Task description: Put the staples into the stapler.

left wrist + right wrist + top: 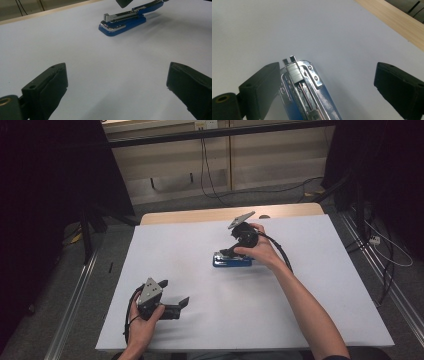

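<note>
A blue stapler [231, 260] with a chrome top lies on the white table cover [190, 240], right of centre. In the right gripper view the stapler [309, 92] shows its staple channel exposed. My right gripper [226, 253] points down over it, and its jaws [328, 72] stand wide apart: the left jaw is right beside the stapler, the right jaw is far from it. My left gripper [173, 292] rests low at the near left, open, with bare table between its jaws [117, 82]. From there the stapler [122, 21] lies ahead with its upper arm raised at the back.
A wooden table edge [225, 214] runs along the far side beyond the white cover. Cables [207, 170] trail over the floor behind, and metal rails [75, 310] flank the table. Dark curtains hang at both sides.
</note>
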